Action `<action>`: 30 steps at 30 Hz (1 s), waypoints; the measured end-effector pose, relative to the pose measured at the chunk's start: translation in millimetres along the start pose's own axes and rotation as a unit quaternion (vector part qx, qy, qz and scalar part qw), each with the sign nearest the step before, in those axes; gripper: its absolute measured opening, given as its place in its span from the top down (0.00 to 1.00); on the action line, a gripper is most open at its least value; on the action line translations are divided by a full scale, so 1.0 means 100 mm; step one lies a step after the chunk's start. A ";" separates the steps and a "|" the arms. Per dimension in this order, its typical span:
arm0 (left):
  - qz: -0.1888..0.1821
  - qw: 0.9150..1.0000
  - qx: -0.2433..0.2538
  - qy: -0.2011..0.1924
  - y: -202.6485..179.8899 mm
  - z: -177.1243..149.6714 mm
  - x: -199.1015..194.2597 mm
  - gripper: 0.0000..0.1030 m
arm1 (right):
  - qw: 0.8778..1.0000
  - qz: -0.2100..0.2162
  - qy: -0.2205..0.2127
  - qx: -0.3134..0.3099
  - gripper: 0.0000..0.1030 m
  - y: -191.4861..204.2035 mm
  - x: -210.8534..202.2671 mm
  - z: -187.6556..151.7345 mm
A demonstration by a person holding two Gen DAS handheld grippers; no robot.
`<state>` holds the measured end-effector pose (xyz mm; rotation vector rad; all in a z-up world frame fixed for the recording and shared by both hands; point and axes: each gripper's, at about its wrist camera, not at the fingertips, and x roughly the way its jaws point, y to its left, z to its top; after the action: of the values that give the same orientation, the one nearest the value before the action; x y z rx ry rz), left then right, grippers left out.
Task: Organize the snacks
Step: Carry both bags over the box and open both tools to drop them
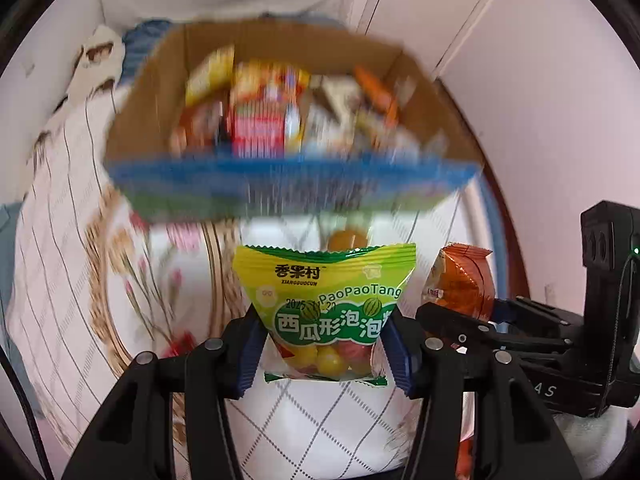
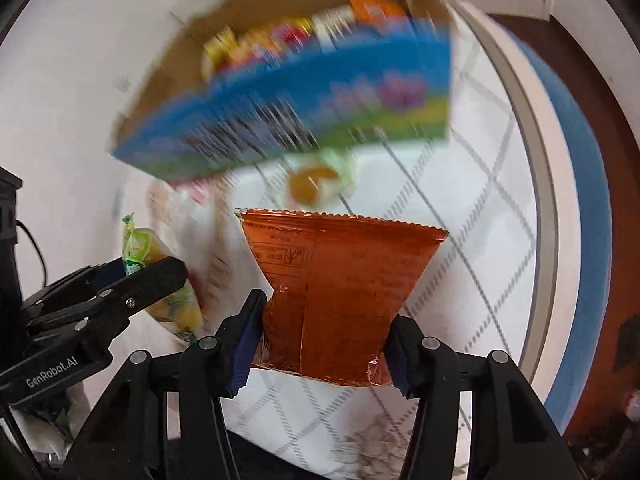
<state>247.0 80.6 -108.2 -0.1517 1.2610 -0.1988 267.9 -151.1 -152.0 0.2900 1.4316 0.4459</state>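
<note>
Snacks already crowd the cardboard box (image 1: 280,92), while below it the left gripper (image 1: 324,344) clamps a green candy bag (image 1: 324,292), the right gripper (image 2: 324,344) an orange packet (image 2: 340,280), and one small treat (image 2: 310,186) remains loose.

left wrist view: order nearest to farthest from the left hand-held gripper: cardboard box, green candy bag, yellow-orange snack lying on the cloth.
1. Green candy bag: pinched between the left hand-held gripper pads, centre of view.
2. Yellow-orange snack: on the cloth just past the bag's top edge, slightly right.
3. Cardboard box: beyond both, across the upper view, open and filled with snacks.
</note>
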 end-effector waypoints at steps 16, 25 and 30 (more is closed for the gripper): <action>0.117 0.992 -0.001 0.043 0.86 1.42 0.50 0.51 | 0.998 -0.028 -0.031 -0.041 0.45 0.43 0.12 1.98; 0.100 0.987 -0.028 0.124 1.07 1.47 1.05 0.51 | 0.996 -0.064 0.047 -0.028 0.44 0.39 1.00 2.55; 0.096 0.988 -0.036 0.112 1.06 1.53 1.06 0.13 | 0.994 -0.086 0.070 -0.018 0.01 0.28 1.14 2.60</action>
<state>430.4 159.7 -184.5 -0.0706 1.4980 -0.0035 530.6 -55.1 -207.8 0.1058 1.5687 0.3557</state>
